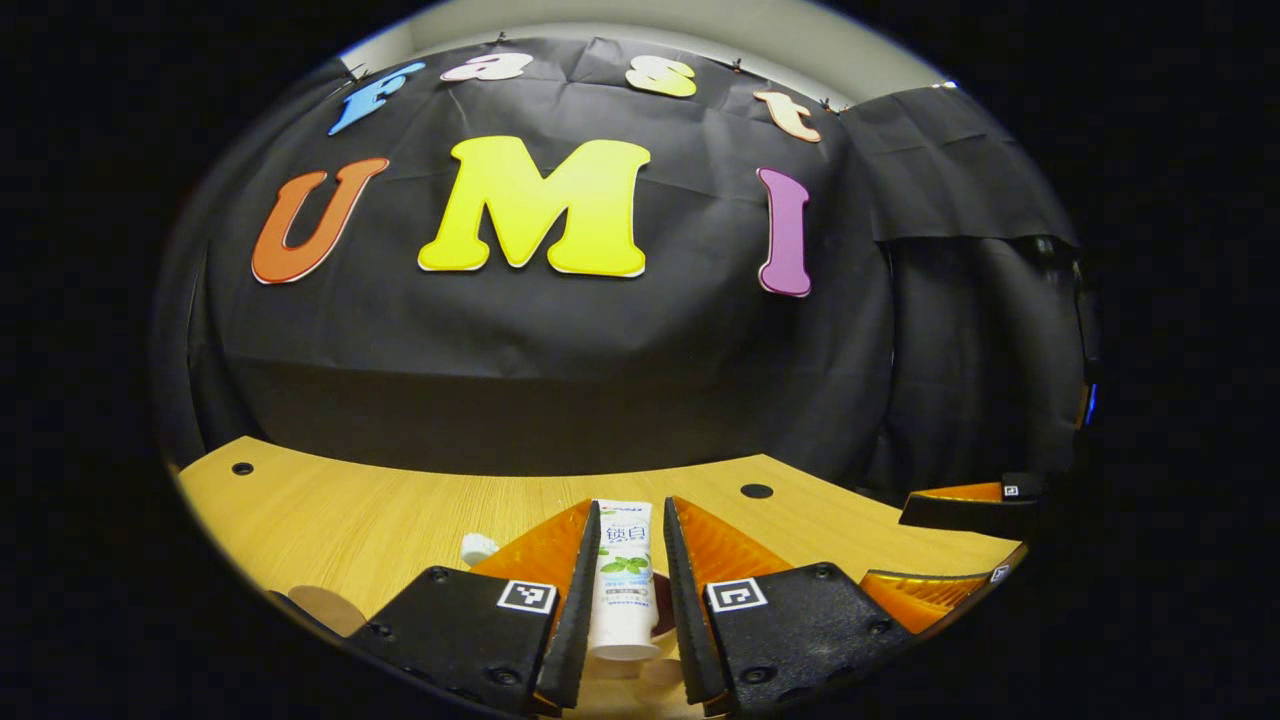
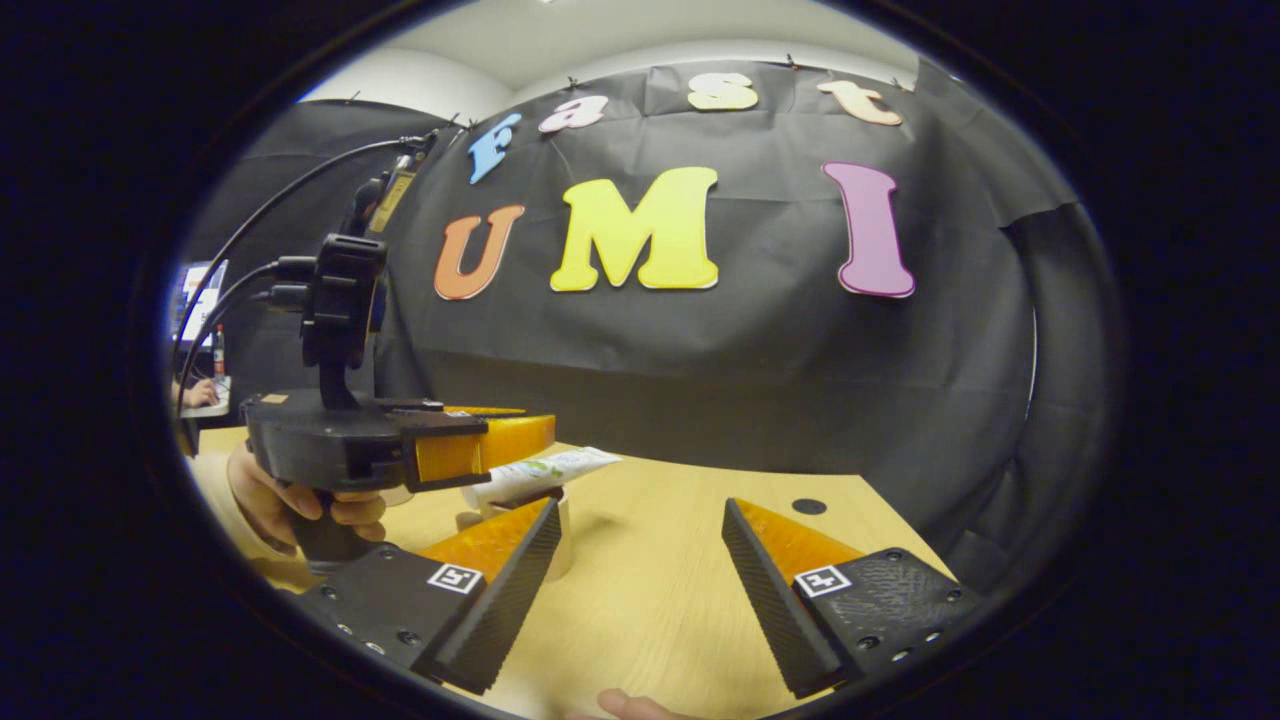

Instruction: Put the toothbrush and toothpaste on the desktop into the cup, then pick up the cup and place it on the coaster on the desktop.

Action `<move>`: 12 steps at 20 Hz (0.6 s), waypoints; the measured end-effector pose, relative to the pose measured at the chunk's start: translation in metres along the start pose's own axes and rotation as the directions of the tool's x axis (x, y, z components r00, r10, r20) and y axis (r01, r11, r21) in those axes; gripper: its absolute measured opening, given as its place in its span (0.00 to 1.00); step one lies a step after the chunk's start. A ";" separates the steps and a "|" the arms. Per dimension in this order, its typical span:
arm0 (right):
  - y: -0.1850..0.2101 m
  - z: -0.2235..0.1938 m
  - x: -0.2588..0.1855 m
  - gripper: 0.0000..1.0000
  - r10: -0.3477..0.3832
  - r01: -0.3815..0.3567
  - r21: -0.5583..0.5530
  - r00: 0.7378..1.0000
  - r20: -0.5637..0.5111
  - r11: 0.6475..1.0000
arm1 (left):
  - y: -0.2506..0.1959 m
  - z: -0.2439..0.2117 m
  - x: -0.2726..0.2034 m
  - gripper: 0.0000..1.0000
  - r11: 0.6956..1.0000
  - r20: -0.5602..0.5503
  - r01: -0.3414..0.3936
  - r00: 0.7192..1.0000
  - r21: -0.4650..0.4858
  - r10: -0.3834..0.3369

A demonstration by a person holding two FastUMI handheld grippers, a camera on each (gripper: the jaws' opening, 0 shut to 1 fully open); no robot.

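Observation:
My left gripper (image 1: 632,515) is shut on a white toothpaste tube (image 1: 622,580), which lies along its fingers with the cap end toward the camera. In the right gripper view a hand (image 2: 270,500) holds that left gripper (image 2: 500,465) a little above the desk, and the toothpaste tube (image 2: 565,463) sticks out nearly level over a pale cup (image 2: 560,540). The cup is partly hidden behind one finger of my right gripper (image 2: 640,545), which is open with nothing between its fingers. A small white object (image 1: 478,548) lies left of the left gripper; I cannot tell what it is.
A round tan disc (image 1: 325,605), probably the coaster, lies at the near left of the wooden desktop (image 1: 330,510). The desktop has small round holes (image 1: 757,491). The black cloth wall closes off the back. A fingertip (image 2: 625,705) shows at the lower edge of the right gripper view.

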State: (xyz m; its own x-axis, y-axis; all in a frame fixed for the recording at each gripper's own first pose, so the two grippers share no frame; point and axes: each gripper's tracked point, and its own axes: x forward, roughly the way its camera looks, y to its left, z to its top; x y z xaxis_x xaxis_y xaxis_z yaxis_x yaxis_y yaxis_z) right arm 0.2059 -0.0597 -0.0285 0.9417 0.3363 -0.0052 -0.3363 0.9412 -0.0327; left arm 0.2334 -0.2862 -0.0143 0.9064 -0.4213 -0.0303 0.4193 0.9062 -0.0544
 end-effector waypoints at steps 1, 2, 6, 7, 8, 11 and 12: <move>0.000 0.002 0.001 0.97 0.000 0.000 -0.002 1.000 0.007 1.000 | -0.004 -0.004 -0.001 0.41 1.000 -0.027 0.011 1.000 0.018 -0.010; -0.002 0.001 0.001 0.96 -0.007 0.007 -0.005 1.000 0.009 1.000 | -0.009 -0.007 -0.002 0.42 0.999 -0.052 0.026 0.998 0.030 -0.024; -0.010 -0.001 0.004 0.96 -0.061 0.066 -0.095 0.997 0.046 0.993 | -0.009 -0.009 -0.009 0.50 1.000 -0.161 0.017 0.987 0.004 -0.016; -0.009 -0.004 0.006 0.96 -0.064 0.069 -0.113 0.997 0.047 0.991 | -0.004 -0.007 -0.010 0.50 1.000 -0.180 -0.002 0.984 -0.003 0.001; -0.006 -0.004 0.006 0.96 -0.059 0.064 -0.120 0.997 0.044 0.991 | -0.004 -0.007 -0.011 0.50 1.000 -0.206 0.002 0.979 -0.025 -0.007; -0.012 0.002 0.003 0.96 -0.077 0.085 -0.105 0.994 0.072 0.991 | -0.006 -0.008 -0.010 0.51 0.999 -0.282 -0.003 0.959 -0.042 -0.010; -0.016 0.005 0.003 0.96 -0.090 0.097 -0.097 0.993 0.079 0.990 | -0.007 -0.008 -0.008 0.51 0.999 -0.309 0.000 0.951 -0.043 -0.014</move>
State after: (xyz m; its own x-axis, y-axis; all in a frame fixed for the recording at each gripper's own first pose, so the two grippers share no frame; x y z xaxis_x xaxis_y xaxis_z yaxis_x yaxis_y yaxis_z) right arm 0.2140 -0.0736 -0.0235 0.9647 0.2520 0.0772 -0.2408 0.9618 -0.1300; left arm 0.2230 -0.2890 -0.0219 0.8409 -0.4243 -0.3360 0.4169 0.9037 -0.0977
